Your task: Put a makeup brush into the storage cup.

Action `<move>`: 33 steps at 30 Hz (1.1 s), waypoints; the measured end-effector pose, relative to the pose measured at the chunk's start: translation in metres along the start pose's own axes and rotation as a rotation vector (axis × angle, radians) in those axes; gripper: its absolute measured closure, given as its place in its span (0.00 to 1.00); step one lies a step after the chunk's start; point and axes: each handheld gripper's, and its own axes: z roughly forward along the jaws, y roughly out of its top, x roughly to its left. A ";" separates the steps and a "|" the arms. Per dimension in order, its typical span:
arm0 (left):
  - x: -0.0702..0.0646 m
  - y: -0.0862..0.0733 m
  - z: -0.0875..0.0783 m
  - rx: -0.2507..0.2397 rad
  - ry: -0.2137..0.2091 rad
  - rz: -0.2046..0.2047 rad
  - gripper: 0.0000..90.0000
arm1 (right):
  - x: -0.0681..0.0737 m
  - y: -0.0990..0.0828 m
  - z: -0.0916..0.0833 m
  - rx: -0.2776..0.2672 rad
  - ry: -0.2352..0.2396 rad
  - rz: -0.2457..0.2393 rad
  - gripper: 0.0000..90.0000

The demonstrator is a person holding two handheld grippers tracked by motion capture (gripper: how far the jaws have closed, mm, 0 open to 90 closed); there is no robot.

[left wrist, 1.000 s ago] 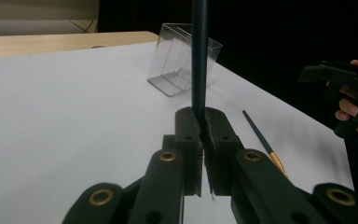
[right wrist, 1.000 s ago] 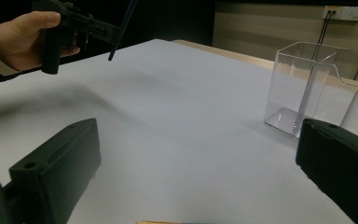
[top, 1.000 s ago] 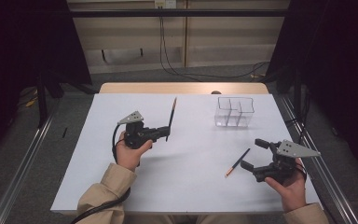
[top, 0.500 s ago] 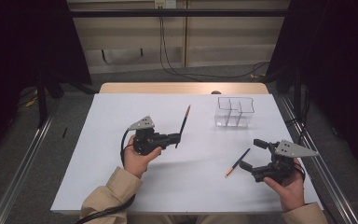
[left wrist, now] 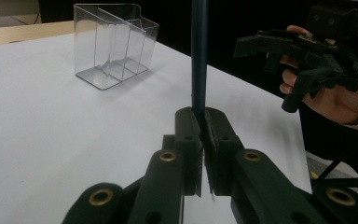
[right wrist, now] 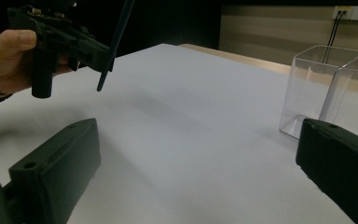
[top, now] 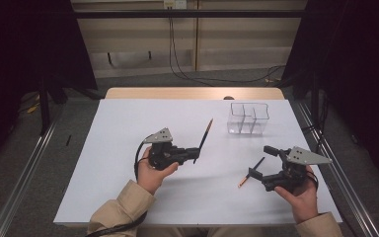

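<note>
With your left gripper (top: 195, 154) clamped on the dark pencil (top: 205, 137) and the right gripper (top: 262, 163) open, carry it over the clear organizer (top: 249, 118).

Your left gripper (top: 193, 154) is raised off the surface with jaws clamped together (pointing right); your right gripper (top: 262, 164) rests low, jaws spread wide.
</note>
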 end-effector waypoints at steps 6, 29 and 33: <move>0.000 -0.002 -0.001 0.005 0.003 0.007 0.95 | 0.002 0.004 0.006 -0.018 -0.003 0.020 0.00; -0.004 -0.004 0.009 0.016 -0.024 0.018 0.95 | 0.017 0.025 0.046 -0.019 0.070 0.106 0.01; -0.006 -0.005 0.012 0.018 -0.029 0.025 0.95 | 0.022 0.029 0.055 -0.018 0.094 0.104 0.05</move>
